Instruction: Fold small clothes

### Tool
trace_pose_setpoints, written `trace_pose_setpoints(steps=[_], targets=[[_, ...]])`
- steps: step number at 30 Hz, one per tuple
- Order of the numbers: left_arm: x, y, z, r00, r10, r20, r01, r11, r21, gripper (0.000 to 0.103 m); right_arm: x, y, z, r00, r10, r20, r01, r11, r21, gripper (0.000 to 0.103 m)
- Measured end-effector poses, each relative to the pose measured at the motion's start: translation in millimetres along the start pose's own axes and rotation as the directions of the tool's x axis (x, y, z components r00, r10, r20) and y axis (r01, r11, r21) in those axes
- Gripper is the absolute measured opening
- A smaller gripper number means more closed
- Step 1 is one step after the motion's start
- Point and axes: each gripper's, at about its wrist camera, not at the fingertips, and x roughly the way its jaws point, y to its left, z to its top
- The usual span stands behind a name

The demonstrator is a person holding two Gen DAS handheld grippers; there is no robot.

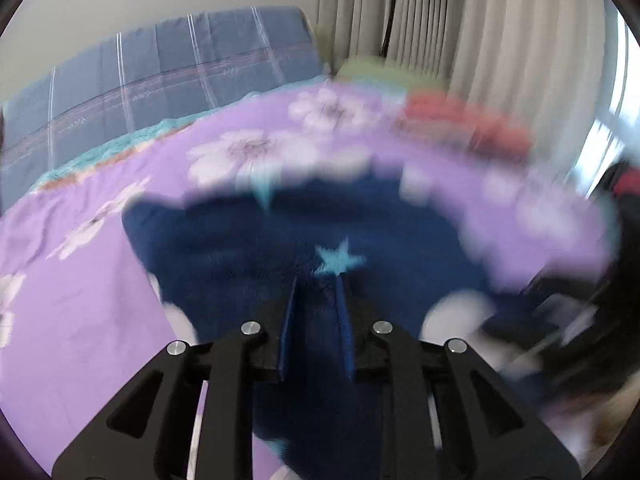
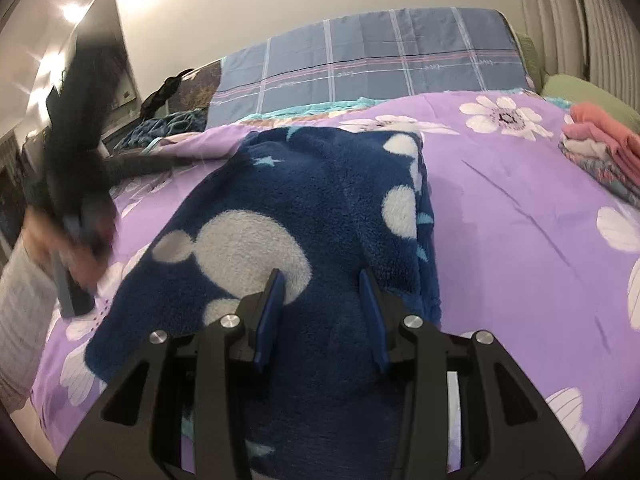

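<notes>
Fleece garment [image 2: 304, 208] on the bed [image 2: 512, 208], beneath my right claw [image 2: 322, 280]; folded clothes stack [image 2: 604, 148] far right; pillow [image 2: 372, 56] far behind.

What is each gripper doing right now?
Left gripper: open, holding nothing.
Right gripper: open, its fingers over the blue fleece, gripping nothing.

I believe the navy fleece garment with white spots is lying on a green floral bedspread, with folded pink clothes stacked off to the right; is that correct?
Not quite: the bedspread is purple with white flowers, not green, as the right wrist view shows. The rest stands: the navy fleece garment with white spots lies on it, and the folded pink clothes are stacked off to the right.
</notes>
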Motion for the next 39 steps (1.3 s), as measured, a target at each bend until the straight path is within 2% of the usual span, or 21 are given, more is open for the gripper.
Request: trace_pose_setpoints(steps=[1,3,5,7,10,12,13,14,15,16,18,24,27,28,29,30,32,35,37,38,39], targets=[[2.5,-6.9,-6.8,0.999,0.041,0.027,-0.042,0.999,0.025,0.019,-5.8,-1.0,6.9,1.000,0.003,-0.004,-0.003,1.000,-0.001,0.038],[1.4,-1.5,-1.7,1.000,0.016,0.010,-0.015,0.999,-0.038,0.019,-20.9,-5.5,23.8,0.999,-0.032,0.041,0.031,0.999,0.012,0.039],[2.9,4.7,1.8,1.000,-0.022,0.003,0.023,0.998,-0.066,0.019,-34.4,-9.3,47.0,0.994,-0.041,0.101,0.041,0.999,0.006,0.029],[3.4,2.9,-0.7,0.999,-0.030,0.010,0.031,0.998,-0.059,0.019,-32.6,-8.0,67.9,0.992,-0.047,0.116,0.051,0.998,-0.034,0.020],[2.3,4.0,-1.6,0.999,-0.030,0.016,0.031,0.998,-0.062,0.019,-4.8,-10.3,93.1,0.996,-0.044,0.076,0.048,0.998,-0.046,0.014],[3.1,2.1,-2.9,0.999,-0.030,0.025,0.032,0.997,-0.063,0.019,37.3,-21.3,98.6,0.999,-0.029,-0.037,0.029,0.999,-0.014,0.014],[3.3,2.3,-3.9,0.999,-0.032,0.030,0.033,0.998,-0.060,0.019,68.1,-28.6,92.3,0.987,-0.088,-0.136,0.086,0.996,-0.020,0.014],[6.2,1.1,-3.7,0.999,-0.031,0.029,0.033,0.998,-0.054,0.019,89.7,-36.0,85.1,0.975,-0.108,-0.192,0.106,0.994,-0.024,0.013],[9.0,0.1,-3.8,0.999,-0.029,0.029,0.030,0.998,-0.050,0.020,105.2,-44.4,76.4,0.975,-0.083,-0.204,0.083,0.997,-0.007,0.013],[11.1,0.1,-3.6,0.999,-0.036,0.035,0.038,0.998,-0.049,0.020,106.7,-54.5,73.0,0.981,-0.039,-0.191,0.049,0.998,0.045,0.013],[13.0,3.0,-3.6,0.998,-0.053,0.044,0.055,0.997,-0.060,0.020,102.9,-58.2,73.6,0.983,-0.028,-0.183,0.041,0.997,0.067,0.013],[11.4,3.3,-3.4,0.998,-0.040,0.050,0.043,0.997,-0.062,0.021,103.3,-43.0,71.7,0.980,-0.095,-0.173,0.092,0.995,-0.023,0.013],[-1.5,6.6,-2.5,0.996,-0.021,0.090,0.030,0.994,-0.104,0.022,88.8,-35.5,77.8,0.981,-0.125,-0.147,0.114,0.990,-0.081,0.016],[-6.2,7.2,-2.9,0.995,-0.010,0.100,0.022,0.993,-0.115,0.023,78.0,-32.4,80.3,0.981,-0.136,-0.135,0.126,0.989,-0.079,0.023],[-14.0,7.6,-3.1,0.994,0.004,0.110,0.010,0.992,-0.127,0.026,60.2,-29.9,82.5,0.981,-0.158,-0.110,0.152,0.987,-0.060,0.045],[-19.7,7.5,-3.2,0.993,0.005,0.118,0.010,0.991,-0.133,0.029,41.8,-28.6,83.2,0.983,-0.167,-0.077,0.164,0.986,-0.037,0.050],[-34.9,5.5,-3.1,0.991,-0.013,0.132,0.030,0.991,-0.128,0.033,1.0,-21.9,75.4,0.996,-0.085,-0.003,0.085,0.996,-0.015,0.048],[-71.9,-1.9,-10.0,0.981,-0.057,0.188,0.073,0.994,-0.081,0.038,-34.1,-6.4,45.4,0.999,-0.017,0.031,0.018,0.999,-0.033,0.046],[-92.6,-5.1,-21.6,0.974,-0.092,0.205,0.106,0.993,-0.057,0.039,-27.1,-5.4,19.0,0.999,-0.025,-0.041,0.024,0.999,-0.027,0.044],[-96.5,-6.3,-27.7,0.974,-0.113,0.196,0.126,0.991,-0.053,0.039,-13.3,-9.3,6.1,0.993,-0.055,-0.100,0.053,0.998,-0.023,0.044],[-95.7,-9.7,-36.4,0.978,-0.135,0.161,0.145,0.988,-0.049,0.039,-3.8,-11.3,-0.7,0.991,-0.065,-0.119,0.063,0.998,-0.021,0.044]])
